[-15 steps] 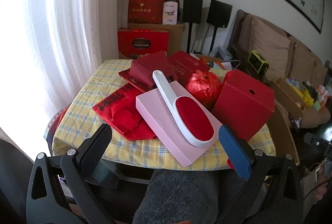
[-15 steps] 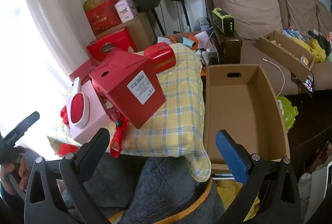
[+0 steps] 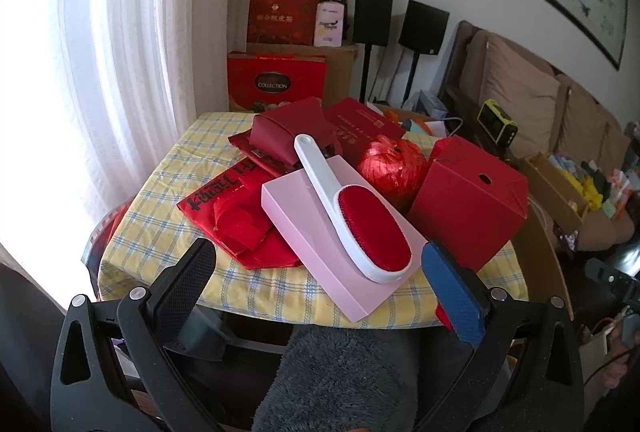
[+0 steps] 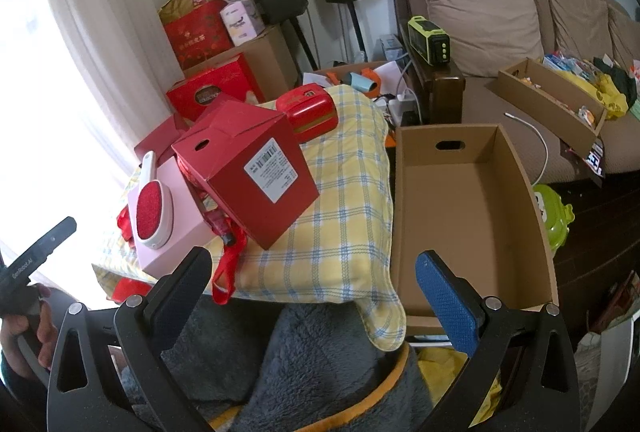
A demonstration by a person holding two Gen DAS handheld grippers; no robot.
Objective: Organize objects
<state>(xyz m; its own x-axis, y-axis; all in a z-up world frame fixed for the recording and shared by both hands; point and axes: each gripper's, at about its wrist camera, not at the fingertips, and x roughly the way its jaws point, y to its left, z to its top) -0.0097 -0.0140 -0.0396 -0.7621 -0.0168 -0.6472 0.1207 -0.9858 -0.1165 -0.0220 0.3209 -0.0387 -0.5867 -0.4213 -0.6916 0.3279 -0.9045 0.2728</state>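
Red clutter covers the table [image 3: 160, 188]: a lint brush [image 3: 352, 216] lies on a pink box [image 3: 304, 232], beside a red carton [image 3: 468, 204] and a shiny red ball [image 3: 390, 168], perhaps ribbon. My left gripper [image 3: 320, 280] hangs before the table edge, jaws wide apart, holding nothing. My right gripper [image 4: 312, 284] gapes equally wide and empty, near an open cardboard box [image 4: 404, 208].

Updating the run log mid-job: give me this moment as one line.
left gripper: open, empty | right gripper: open, empty | white lint brush with red pad: on flat pink box | brown cardboard box: empty
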